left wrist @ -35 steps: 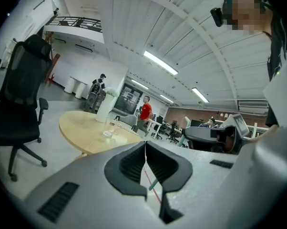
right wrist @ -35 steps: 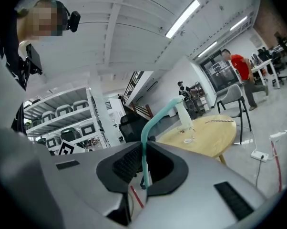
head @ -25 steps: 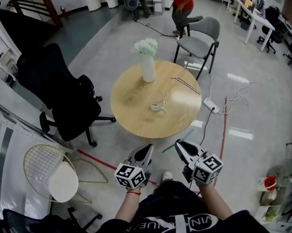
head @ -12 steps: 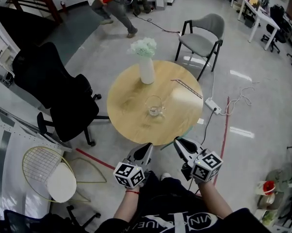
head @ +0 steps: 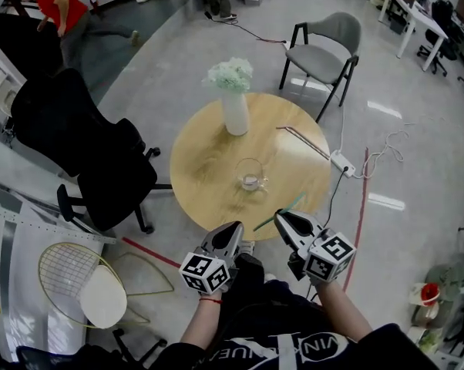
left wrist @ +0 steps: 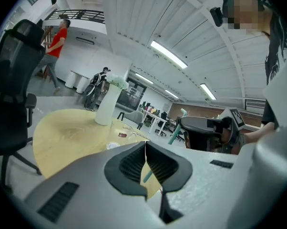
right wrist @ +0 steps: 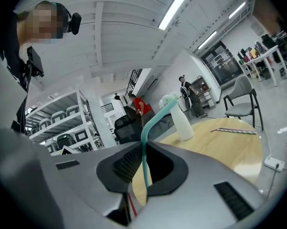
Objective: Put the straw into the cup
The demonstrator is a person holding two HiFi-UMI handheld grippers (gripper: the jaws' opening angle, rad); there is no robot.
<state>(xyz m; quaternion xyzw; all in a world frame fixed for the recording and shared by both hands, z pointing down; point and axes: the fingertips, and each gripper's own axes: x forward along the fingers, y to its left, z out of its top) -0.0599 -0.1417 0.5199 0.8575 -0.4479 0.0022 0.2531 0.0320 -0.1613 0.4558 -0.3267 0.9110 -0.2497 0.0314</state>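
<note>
Teal straw (head: 282,210) x1 – cup (head: 250,174) x1

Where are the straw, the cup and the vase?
straw (right wrist: 144,149): right gripper view, on its teal stem below the bend.
cup (head: 250,177): head view, on its clear glass wall.
vase (head: 236,116): head view, on its white body.

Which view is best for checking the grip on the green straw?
Right gripper view: the straw stands clamped between the right gripper's jaws, its bent top clear. Head view shows only a thin green line at that gripper's tip. Left gripper view catches a short teal piece off to the right.
</note>
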